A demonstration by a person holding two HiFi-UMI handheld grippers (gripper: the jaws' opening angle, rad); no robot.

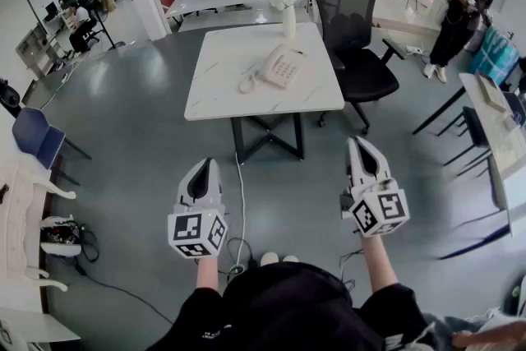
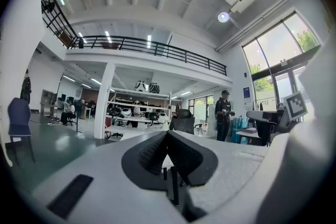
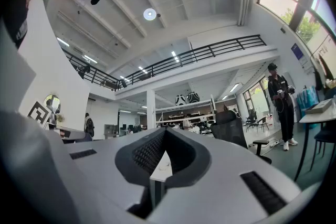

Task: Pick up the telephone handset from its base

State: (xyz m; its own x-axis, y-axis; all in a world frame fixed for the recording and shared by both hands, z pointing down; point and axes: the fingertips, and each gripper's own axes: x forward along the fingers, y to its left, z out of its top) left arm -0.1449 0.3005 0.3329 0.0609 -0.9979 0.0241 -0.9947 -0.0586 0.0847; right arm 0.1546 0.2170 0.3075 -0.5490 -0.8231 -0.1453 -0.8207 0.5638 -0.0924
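nothing was done yet. the handset lay on its base on the table, upper middle of the frame. the left gripper and right gripper were low down, well apart from it, both shut tight and holding nothing. open floor lay between. a chair stood near the table's right edge.

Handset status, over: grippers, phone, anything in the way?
Both shut, empty: left gripper, right gripper, short of the table. Untouched handset on its base. Nothing before it; vase stands behind.
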